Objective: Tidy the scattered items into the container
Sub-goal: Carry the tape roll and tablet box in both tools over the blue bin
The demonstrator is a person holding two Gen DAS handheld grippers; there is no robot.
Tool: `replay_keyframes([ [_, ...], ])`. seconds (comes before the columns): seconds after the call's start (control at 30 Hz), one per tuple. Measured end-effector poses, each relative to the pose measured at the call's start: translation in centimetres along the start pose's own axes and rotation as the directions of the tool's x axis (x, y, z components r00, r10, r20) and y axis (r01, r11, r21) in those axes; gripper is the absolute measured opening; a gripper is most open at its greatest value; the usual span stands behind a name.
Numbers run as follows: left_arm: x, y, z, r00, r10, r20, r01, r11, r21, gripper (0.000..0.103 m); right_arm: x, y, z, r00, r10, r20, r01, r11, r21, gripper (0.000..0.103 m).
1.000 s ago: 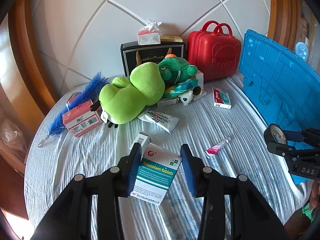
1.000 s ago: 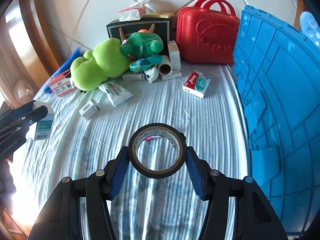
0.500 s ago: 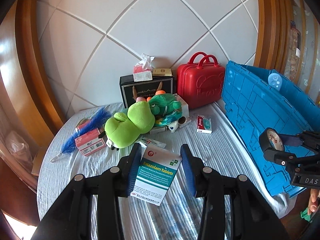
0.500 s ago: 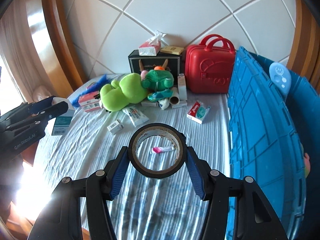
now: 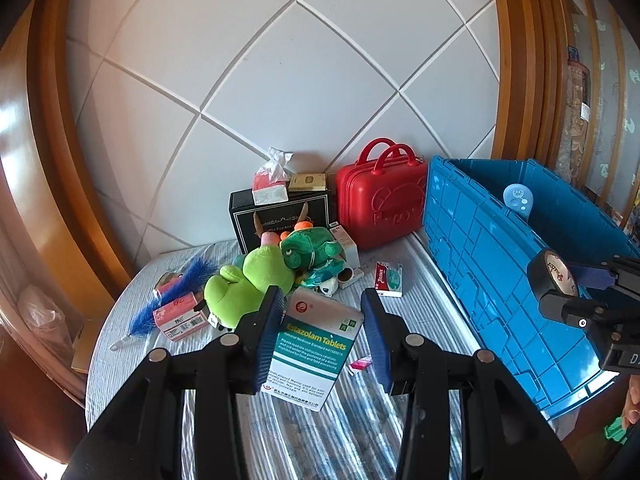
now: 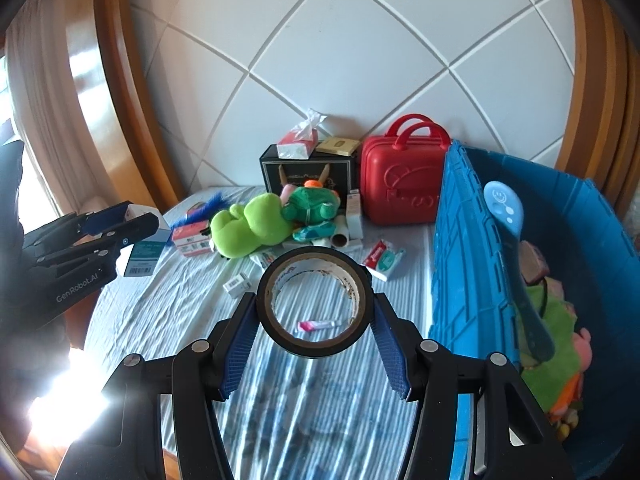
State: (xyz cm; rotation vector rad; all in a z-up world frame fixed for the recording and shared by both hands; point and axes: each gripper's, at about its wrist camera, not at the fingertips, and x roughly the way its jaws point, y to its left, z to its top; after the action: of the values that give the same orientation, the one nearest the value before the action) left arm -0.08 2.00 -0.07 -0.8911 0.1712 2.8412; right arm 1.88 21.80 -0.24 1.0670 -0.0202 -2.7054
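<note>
My left gripper [image 5: 322, 336] is shut on a white and teal tablet box [image 5: 316, 344], held well above the striped bed. It also shows in the right wrist view [image 6: 132, 216] at the left. My right gripper [image 6: 314, 320] is shut on a black tape roll [image 6: 314, 304], held above the bed beside the blue crate [image 6: 472, 264]. The roll shows at the right of the left wrist view [image 5: 554, 276]. The crate [image 5: 480, 264] stands at the right and holds soft toys and a blue spoon [image 6: 506, 216].
On the bed lie a green plush [image 6: 248, 230], a green turtle plush [image 6: 314, 204], a pink tube [image 6: 318, 325], a red and teal box [image 6: 384, 258], a small white box [image 6: 238, 284], a pink box [image 5: 178, 316] and a blue brush [image 5: 176, 292]. A red case [image 6: 400, 184] and black box [image 6: 304, 174] stand at the wall.
Both grippers have risen higher and tilted back with their loads still held; the bed items look smaller and more of the crate's inside shows.
</note>
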Motion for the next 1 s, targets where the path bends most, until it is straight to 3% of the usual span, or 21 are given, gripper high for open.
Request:
replay_keyframes([
  [0.43, -1.1, -6.7, 3.6, 0.996, -0.073, 0.045, 0.070, 0.996, 0.063, 0.040, -4.2, -5.2, 1.1, 0.997, -0.022, 0.078, 0.019, 0.999, 0.039, 0.056],
  [1.0, 1.6, -17.8, 6.9, 0.977, -0.209, 0.030, 0.203, 0.968, 0.147, 0.040, -7.1, -15.8, 0.4, 0.987, -0.120, 0.103, 0.103, 0.983, 0.154, 0.056],
])
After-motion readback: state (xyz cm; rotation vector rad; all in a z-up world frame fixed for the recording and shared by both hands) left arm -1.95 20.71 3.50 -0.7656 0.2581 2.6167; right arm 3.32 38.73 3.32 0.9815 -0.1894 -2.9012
